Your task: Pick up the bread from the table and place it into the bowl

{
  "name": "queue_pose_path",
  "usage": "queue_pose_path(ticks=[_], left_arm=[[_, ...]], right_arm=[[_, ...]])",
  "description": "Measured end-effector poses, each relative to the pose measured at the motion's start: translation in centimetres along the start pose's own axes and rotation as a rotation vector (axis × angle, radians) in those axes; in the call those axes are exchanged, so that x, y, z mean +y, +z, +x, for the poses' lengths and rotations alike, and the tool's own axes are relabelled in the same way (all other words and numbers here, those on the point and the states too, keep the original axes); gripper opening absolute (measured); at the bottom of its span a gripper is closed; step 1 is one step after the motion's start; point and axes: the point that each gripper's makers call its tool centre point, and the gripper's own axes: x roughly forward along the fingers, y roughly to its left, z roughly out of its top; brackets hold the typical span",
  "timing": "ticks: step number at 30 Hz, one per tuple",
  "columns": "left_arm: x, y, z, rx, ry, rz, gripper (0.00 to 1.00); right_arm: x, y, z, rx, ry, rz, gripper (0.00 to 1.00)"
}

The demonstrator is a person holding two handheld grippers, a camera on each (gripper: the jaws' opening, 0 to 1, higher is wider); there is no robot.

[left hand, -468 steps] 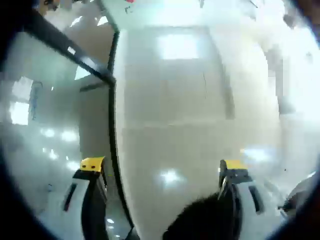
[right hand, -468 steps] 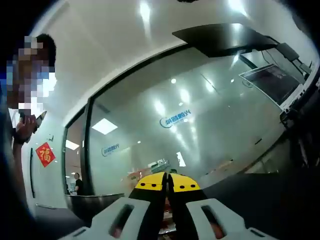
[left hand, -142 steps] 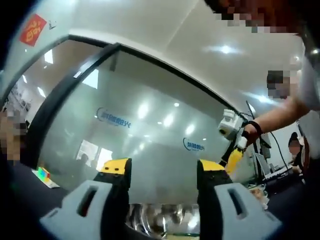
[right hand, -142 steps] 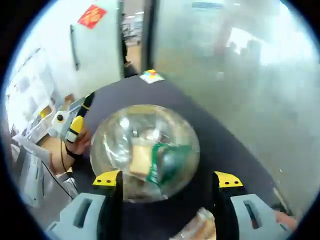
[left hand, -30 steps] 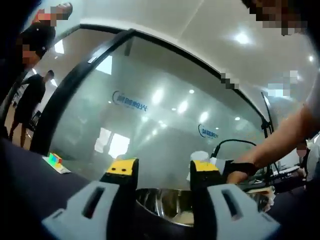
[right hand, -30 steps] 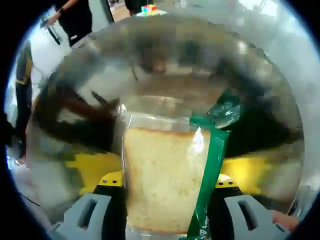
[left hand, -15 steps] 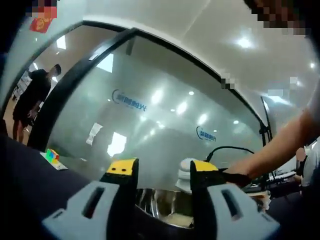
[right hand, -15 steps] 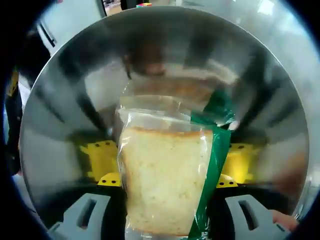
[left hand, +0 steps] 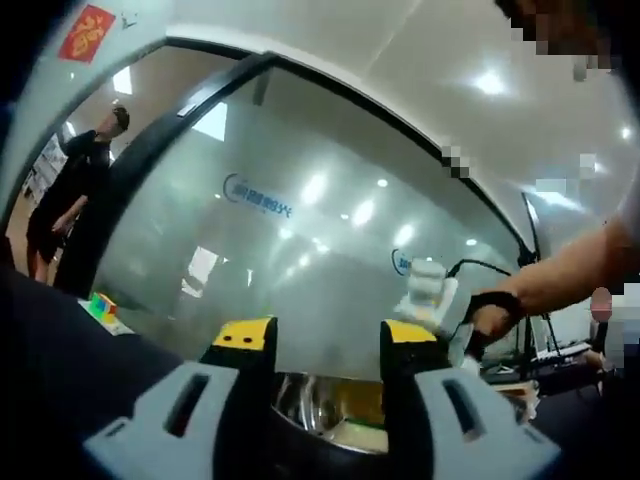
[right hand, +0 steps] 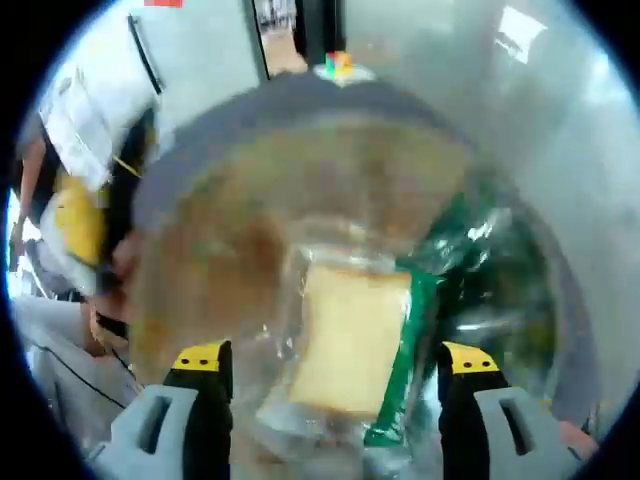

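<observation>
Bread [right hand: 350, 340] lies in the bowl [right hand: 200, 250] in the right gripper view, a pale slice in clear wrap with a green band along its right side, resting on the shiny metal bottom. The right gripper [right hand: 335, 372] hangs above it with its yellow-tipped jaws spread wide to either side of the slice and touching nothing, so I judge this piece to be placed and let go; what is left, as far as I can tell, is only to draw the tongs away. The picture is blurred, and the bowl's far rim melts into the dark table [right hand: 330, 85] beyond it, where a small coloured cube [right hand: 338, 62] sits at the far edge.

In the left gripper view, the left gripper [left hand: 322, 340] sits low by the near side of the bowl [left hand: 340, 405], jaws parted with nothing between them, the metal rim showing in the gap. To the right, a hand [left hand: 490, 315] holds the other tool over the bowl. Behind runs a frosted glass wall [left hand: 300, 220] with blue lettering, ceiling lights above, and a person [left hand: 75, 190] standing far left by a doorway.
</observation>
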Motion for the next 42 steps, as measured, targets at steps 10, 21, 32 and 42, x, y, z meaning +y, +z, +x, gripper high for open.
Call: queue_pose_path(ticks=[10,21,32,42], left_arm=[[-0.8,1.2,-0.2,-0.043,-0.044,-0.093,0.35],[-0.9,1.6,-0.2,-0.055,-0.051,-0.1,0.35],[-0.4,1.8,-0.3,-0.063,-0.039,-0.099,0.35],[-0.5,1.4,-0.1,-0.048,-0.038,-0.118,0.35]], right_arm=[[-11.5,-12.0,-16.8,-0.043,-0.357,0.306,0.72],[-18.6,-26.0,-13.2,0.137,-0.415,0.693,0.88],[-16.8,-27.7,-8.4,0.325,-0.37,0.678,0.84],[-17.0,-27.6,-9.0,0.329,-0.365,0.705,0.54]])
